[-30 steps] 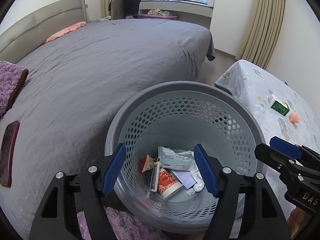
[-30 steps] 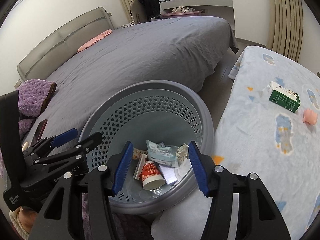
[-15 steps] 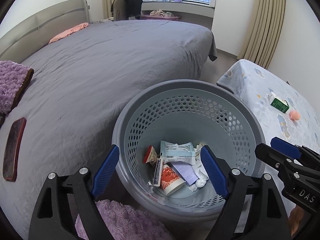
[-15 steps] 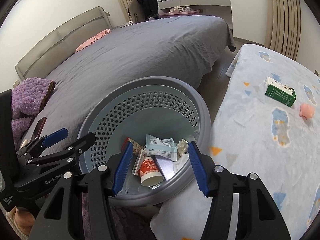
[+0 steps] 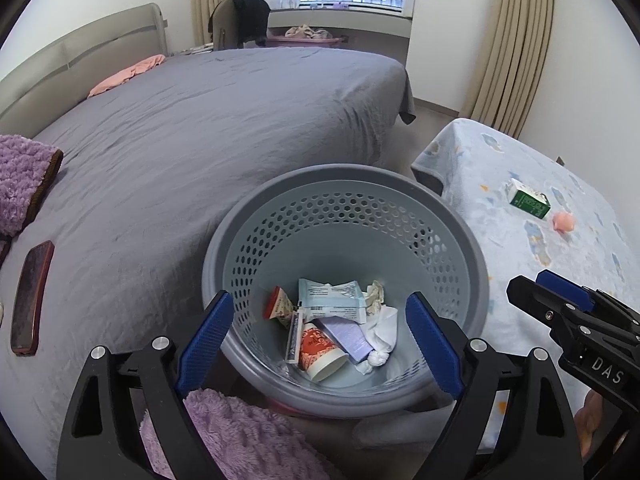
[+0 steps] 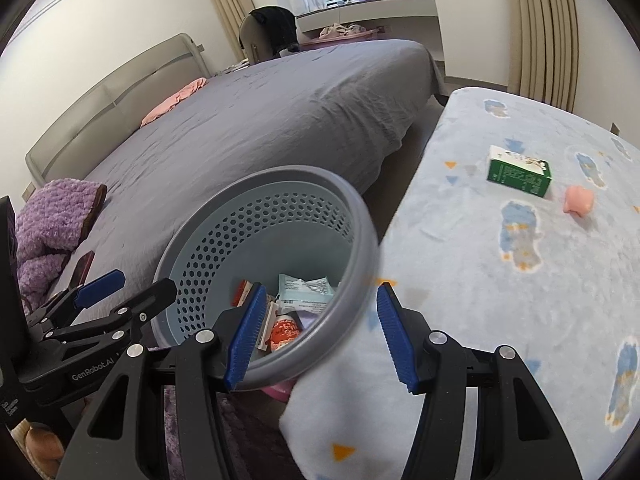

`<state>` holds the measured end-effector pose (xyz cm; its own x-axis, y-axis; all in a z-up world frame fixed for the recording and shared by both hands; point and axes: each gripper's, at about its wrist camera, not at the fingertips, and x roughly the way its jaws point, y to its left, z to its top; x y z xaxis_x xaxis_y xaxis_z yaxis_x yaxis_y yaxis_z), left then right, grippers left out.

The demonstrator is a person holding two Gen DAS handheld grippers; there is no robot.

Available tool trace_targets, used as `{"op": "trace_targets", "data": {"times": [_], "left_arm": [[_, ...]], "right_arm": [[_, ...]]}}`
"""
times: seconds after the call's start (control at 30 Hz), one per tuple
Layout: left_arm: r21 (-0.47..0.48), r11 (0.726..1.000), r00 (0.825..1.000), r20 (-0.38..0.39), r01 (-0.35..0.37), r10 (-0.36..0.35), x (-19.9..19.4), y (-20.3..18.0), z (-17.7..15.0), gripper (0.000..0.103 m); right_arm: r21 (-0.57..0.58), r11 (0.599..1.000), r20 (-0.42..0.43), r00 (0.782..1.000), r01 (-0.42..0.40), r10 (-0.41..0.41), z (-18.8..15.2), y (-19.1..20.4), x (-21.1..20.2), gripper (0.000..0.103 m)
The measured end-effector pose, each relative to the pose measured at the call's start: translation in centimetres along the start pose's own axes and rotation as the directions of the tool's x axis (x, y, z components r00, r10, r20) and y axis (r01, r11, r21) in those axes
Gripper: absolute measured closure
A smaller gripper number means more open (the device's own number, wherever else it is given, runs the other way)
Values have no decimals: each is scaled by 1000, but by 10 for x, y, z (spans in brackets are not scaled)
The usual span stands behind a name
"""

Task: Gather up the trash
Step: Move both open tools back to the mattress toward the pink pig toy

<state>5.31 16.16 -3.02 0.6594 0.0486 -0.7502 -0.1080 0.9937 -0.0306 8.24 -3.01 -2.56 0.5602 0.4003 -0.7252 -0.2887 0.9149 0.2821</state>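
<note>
Two grippers are hanging over the scene and I am reading both camera views. My left gripper (image 5: 320, 332) is hovering above the grey perforated basket (image 5: 344, 178), its blue pads spread wide and gripping nothing. My right gripper (image 6: 320, 334) is sitting at about 3 o'clock from the left one, over the basket's near rim and the edge of the light blue blanket (image 6: 500, 280); its pads are standing wide apart too and carrying nothing.

Inside the basket I am seeing collected trash: a red-and-white cup (image 5: 320, 350) lying on its side, a pale blue wrapper (image 5: 332, 300) toward 12 o'clock of the cup, a purple packet (image 5: 350, 336) just beside the cup at 3 o'clock, a white knotted tissue (image 5: 382, 334) farther that way, and a small red-edged sachet (image 5: 278, 306) at 10 o'clock.

On the blanket, well apart from the basket toward 2 o'clock, a green carton (image 6: 519, 171) is lying on its side, with a pink lump (image 6: 579, 200) near it at 4 o'clock. A dark red phone (image 5: 32, 298) is resting on the grey bed (image 5: 220, 120) at 9 o'clock of the basket.
</note>
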Motion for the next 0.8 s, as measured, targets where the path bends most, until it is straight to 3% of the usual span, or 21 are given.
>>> {"op": "trace_targets", "data": {"times": [0.8], "left_arm": [[124, 987, 994, 19, 105, -108, -5, -95, 15, 16]], "right_arm": [[180, 975, 97, 984, 133, -152, -5, -126, -59, 48]]}}
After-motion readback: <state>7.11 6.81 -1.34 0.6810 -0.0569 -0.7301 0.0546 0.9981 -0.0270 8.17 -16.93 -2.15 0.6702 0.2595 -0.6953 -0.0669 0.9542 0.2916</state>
